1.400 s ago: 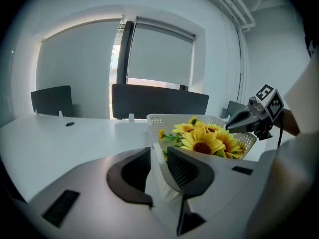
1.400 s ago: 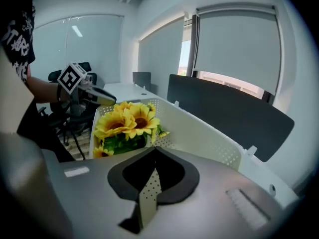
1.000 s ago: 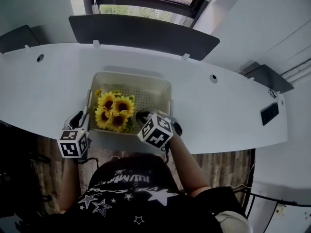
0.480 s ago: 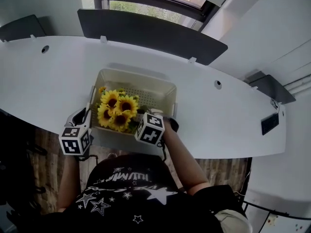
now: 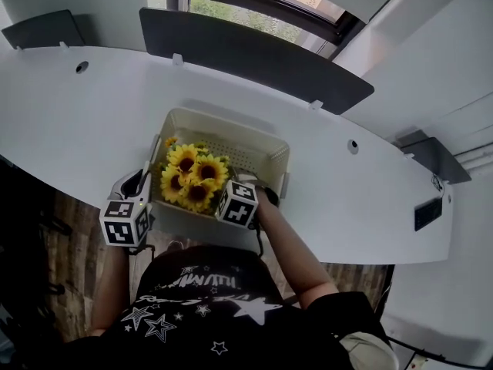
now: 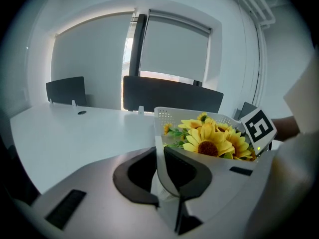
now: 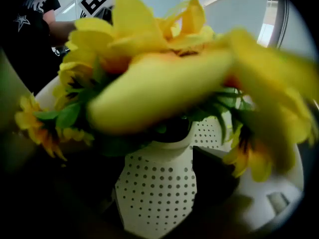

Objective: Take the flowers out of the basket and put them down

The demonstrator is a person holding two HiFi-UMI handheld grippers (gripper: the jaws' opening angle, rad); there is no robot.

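A bunch of yellow sunflowers (image 5: 192,182) lies in the front left of a cream perforated basket (image 5: 231,123) on the white desk. My left gripper (image 5: 139,185) is at the basket's left side. In the left gripper view its jaws are closing and its pads (image 6: 132,176) clamp the thin basket wall (image 6: 164,114), with the sunflowers (image 6: 212,138) just beyond. My right gripper (image 5: 235,187) reaches into the basket beside the blooms. Its jaws are opening in the right gripper view. Blurred sunflowers (image 7: 164,78) fill the top there and the dotted basket (image 7: 157,188) shows between the dark jaws.
The curved white desk (image 5: 85,122) has round cable holes (image 5: 82,66) and a dark divider panel (image 5: 254,52) along the back, under a window. A dark flat device (image 5: 427,214) lies at the desk's right end. The person's torso and arms are at the desk's front edge.
My right gripper has moved left along the basket's front, closer to the sunflowers. The left gripper has stayed at the basket's left wall. The head view has shifted slightly.
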